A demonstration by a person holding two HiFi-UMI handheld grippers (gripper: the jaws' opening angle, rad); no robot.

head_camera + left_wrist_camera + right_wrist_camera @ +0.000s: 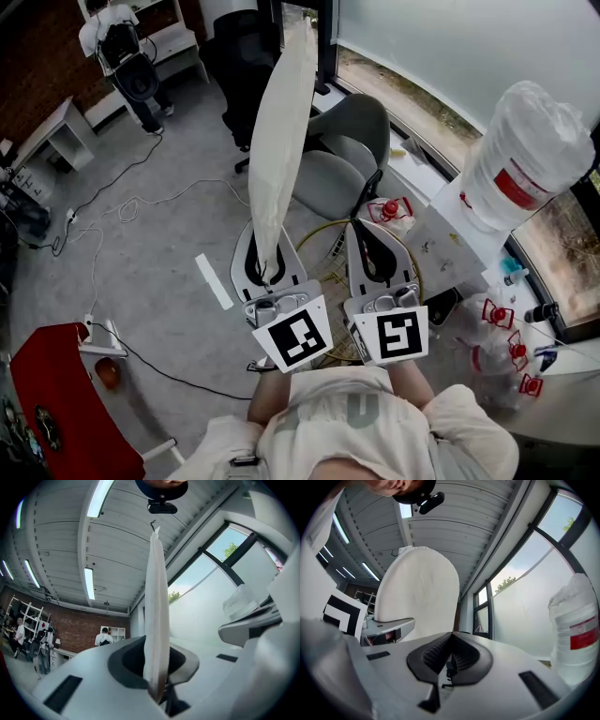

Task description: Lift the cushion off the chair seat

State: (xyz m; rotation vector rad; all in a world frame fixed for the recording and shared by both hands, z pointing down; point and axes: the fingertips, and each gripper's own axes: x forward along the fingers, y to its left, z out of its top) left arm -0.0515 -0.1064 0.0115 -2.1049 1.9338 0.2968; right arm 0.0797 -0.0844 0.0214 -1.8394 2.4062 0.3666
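- Left gripper (pixel 266 267), low centre, was clamped on the white cushion's (pixel 279 122) lower edge.
- Cushion stood edge-on up the frame's middle, raised off the grey chair (pixel 333 178).
- Right gripper (pixel 367 246) beside it was closed, empty.

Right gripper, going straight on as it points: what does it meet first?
Probably nothing near: the right gripper aims just past the cushion's right edge, toward the window frame; depth is unclear.

Cushion (pixel 279 131) – matt cream cloth, chair (pixel 342 155) – smooth grey, probably plastic
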